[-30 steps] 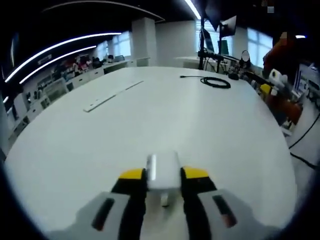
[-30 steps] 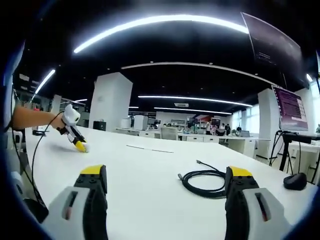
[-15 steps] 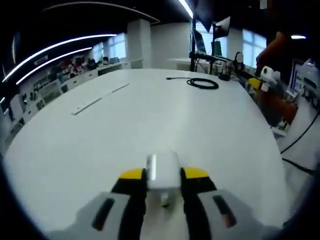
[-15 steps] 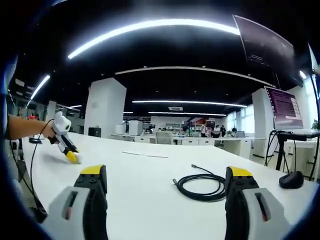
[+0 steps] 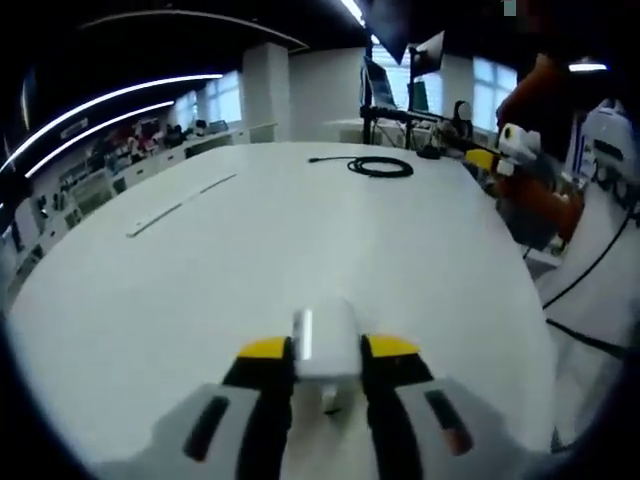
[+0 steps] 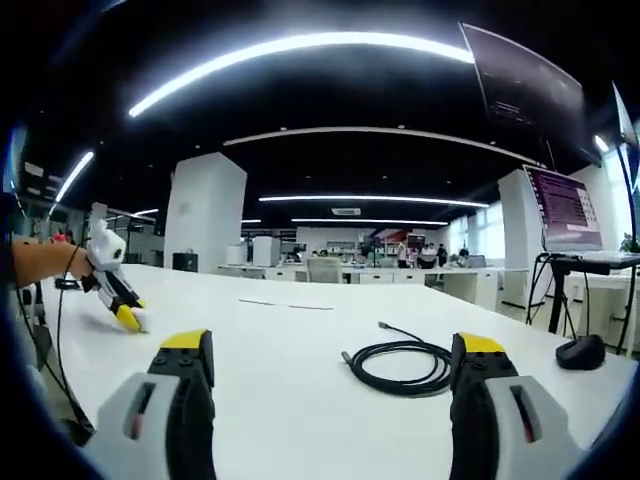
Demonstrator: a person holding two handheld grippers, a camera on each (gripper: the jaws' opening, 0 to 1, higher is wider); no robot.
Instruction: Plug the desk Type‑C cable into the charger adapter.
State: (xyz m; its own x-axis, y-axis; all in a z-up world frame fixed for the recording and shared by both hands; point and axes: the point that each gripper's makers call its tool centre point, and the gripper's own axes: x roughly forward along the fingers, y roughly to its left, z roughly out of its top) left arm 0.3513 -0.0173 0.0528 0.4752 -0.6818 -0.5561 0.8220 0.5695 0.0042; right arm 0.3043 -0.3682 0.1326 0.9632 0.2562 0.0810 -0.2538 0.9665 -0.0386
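A white charger adapter (image 5: 326, 343) sits clamped between the yellow-tipped jaws of my left gripper (image 5: 327, 352), just above the white table (image 5: 300, 240). The coiled black Type-C cable (image 5: 379, 167) lies far across the table, with one plug end stretched left. In the right gripper view the same cable (image 6: 397, 362) rests on the table ahead, between the wide-apart jaws of my right gripper (image 6: 334, 362), which is open and holds nothing. The left gripper (image 6: 118, 298) with its adapter also appears at the far left of that view, held by a hand.
A long white strip (image 5: 178, 205) lies on the table's left part. A black mouse (image 6: 579, 352) sits at the right. Tripod stands and monitors (image 6: 566, 214) rise beyond the table. The right gripper (image 5: 500, 148) and a person in orange show at the table's far right edge.
Both views have shifted with the hands. The left gripper with the adapter has drifted left in the right gripper view. The cable has not moved on the table.
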